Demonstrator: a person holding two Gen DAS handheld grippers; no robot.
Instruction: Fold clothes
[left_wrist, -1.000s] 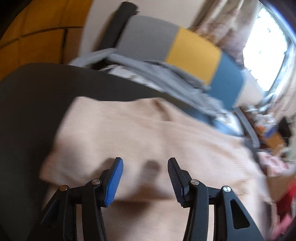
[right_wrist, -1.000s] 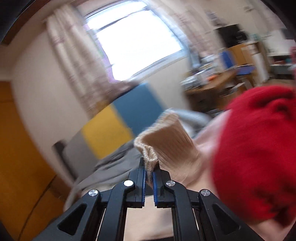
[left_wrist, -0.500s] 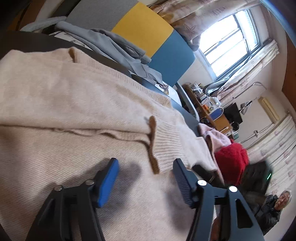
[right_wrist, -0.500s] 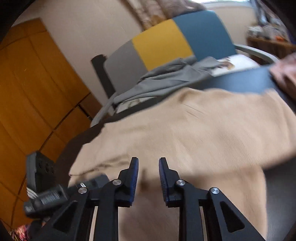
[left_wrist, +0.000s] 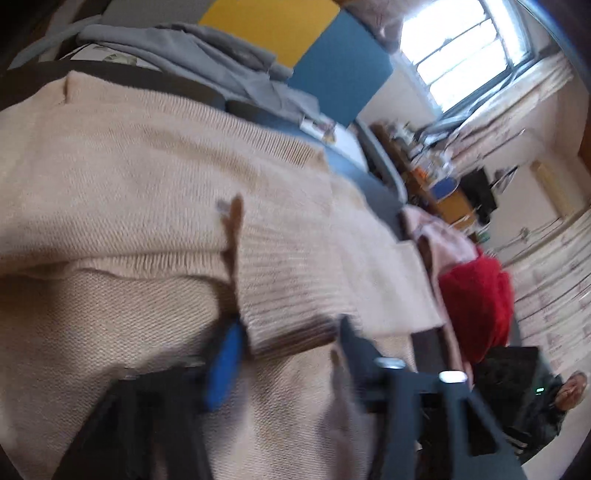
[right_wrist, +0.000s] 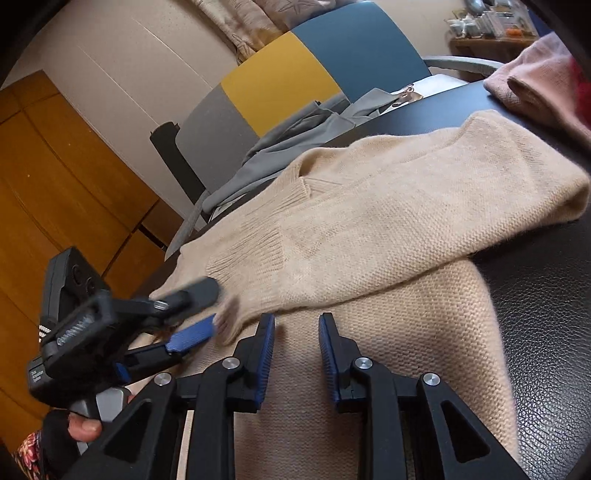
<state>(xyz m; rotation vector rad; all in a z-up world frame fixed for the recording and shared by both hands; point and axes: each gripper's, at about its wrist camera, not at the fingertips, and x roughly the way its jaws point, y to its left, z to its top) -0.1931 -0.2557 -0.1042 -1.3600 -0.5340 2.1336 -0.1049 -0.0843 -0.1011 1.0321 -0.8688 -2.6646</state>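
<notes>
The left gripper (right_wrist: 207, 314) has its jaws about half apart, and they have just been closing; the ribbed cuff (left_wrist: 295, 288) of the beige sweater (right_wrist: 388, 229) lies between them, but the blur hides whether the pads have pinched it yet. The right gripper (right_wrist: 297, 350) stands a little way open with nothing between its jaws, having just been opening, and hovers close over the lower layer of knit.

The sweater lies spread on a dark leather-look table (right_wrist: 546, 332), one sleeve folded across the body so its cuff ends near the front edge. That placing looks deliberate: the sleeve is laid in, and the cuff seems to be what the left gripper is after, to tidy or carry the fold further. The right gripper, empty and parked beside it, is probably waiting to take the next edge.

Both grippers point forward and downward at the cloth. In the right wrist view the left gripper comes in from the left, angled across toward the cuff, with the person's hand (right_wrist: 77, 424) wrapped round its handle low in the corner.

Beyond the table, a grey garment (right_wrist: 295, 144) is draped over a chair of grey, yellow and blue panels (right_wrist: 280, 85); a pink garment (right_wrist: 535, 81) and a red one (left_wrist: 476, 295) sit at the far side
</notes>
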